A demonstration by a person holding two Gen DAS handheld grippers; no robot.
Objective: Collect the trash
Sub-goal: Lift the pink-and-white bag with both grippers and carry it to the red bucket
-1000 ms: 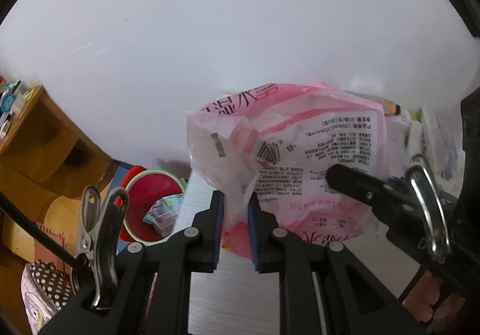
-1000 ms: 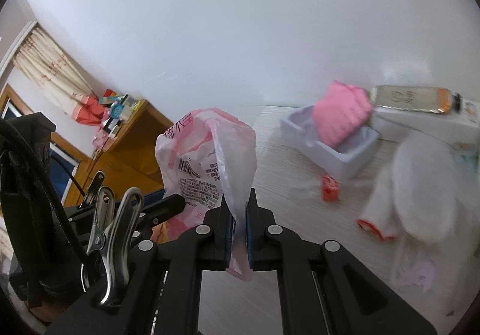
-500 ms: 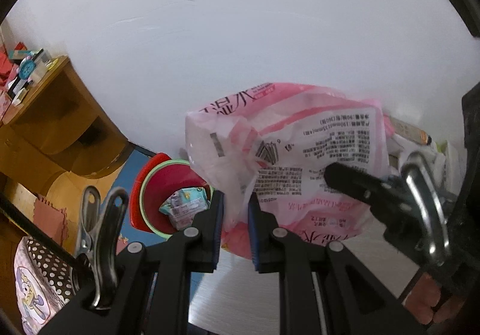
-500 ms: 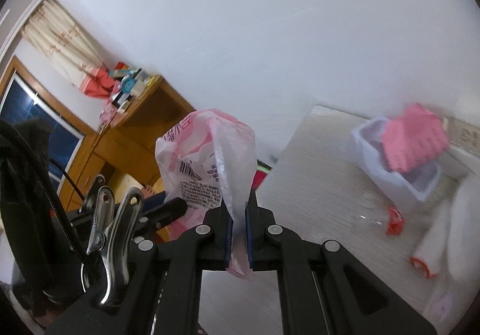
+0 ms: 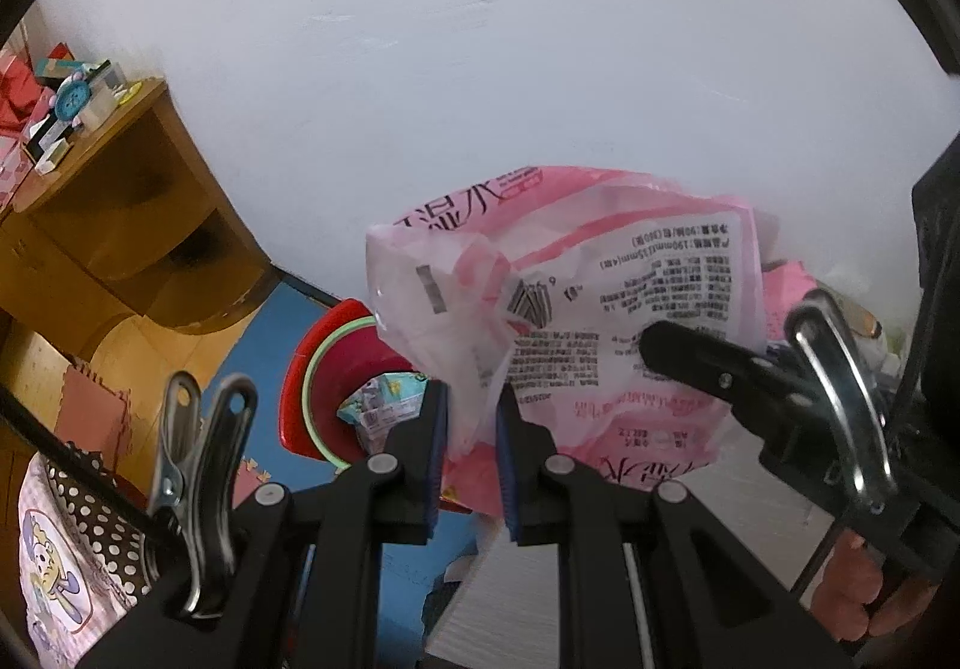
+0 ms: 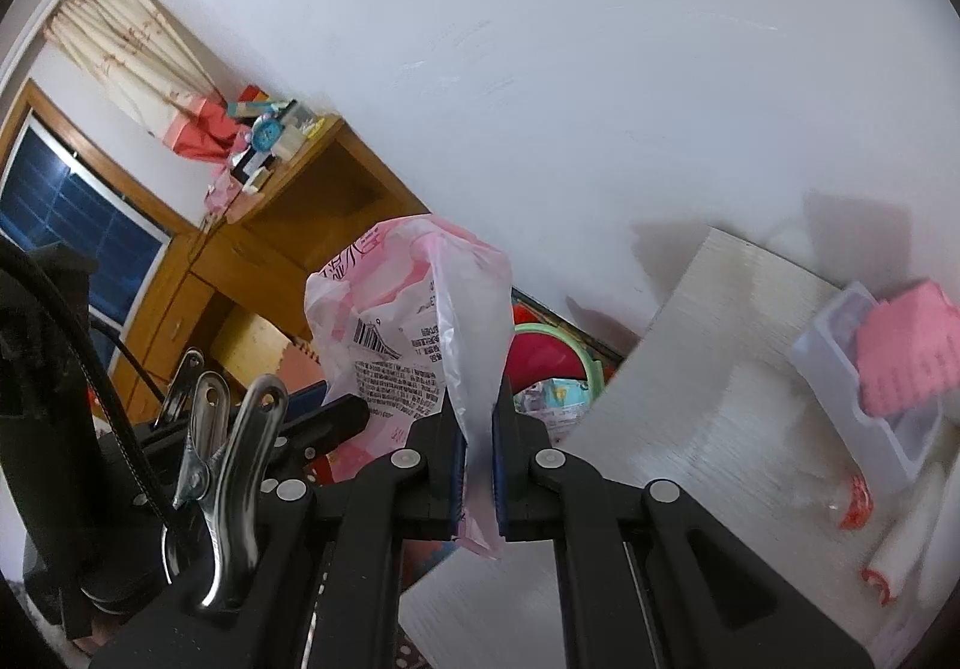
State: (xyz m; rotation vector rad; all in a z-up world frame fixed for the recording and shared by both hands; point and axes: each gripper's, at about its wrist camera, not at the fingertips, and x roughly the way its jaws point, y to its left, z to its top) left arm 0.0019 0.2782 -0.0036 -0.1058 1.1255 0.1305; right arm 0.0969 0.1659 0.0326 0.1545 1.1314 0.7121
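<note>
So at this point I had the pink wrapper (image 5: 600,309) pinched from both ends. My left gripper (image 5: 471,453) had its blue pads (image 5: 437,459) clamped narrow on a thin crumpled corner of it, and my right gripper (image 6: 477,465) was squeezed nearly closed on another fold of the same wrapper (image 6: 414,321), with a bit of film poking out below the jaws.

Writing on it: big Chinese characters across the top, mirrored since I was looking through the plastic, and I couldn't make them out for sure. There was a block of small black print I couldn't read, a line of digits that looked like "190mm", also reversed, and a barcode facing the right camera. The thing itself was thin, translucent pink-and-white film, puffed up and wrinkly, empty as far as I could tell.

Using the red bin (image 5: 336,369) as the landmark: the wrapper hung above it and a little to the table side. The bin had a green rim, sat on blue floor, and already had a teal printed packet (image 5: 384,405) in it. The pale table edge (image 6: 690,357) was right beside the bin, and a wooden desk (image 5: 120,225) stood well beyond it on the other side.
</note>
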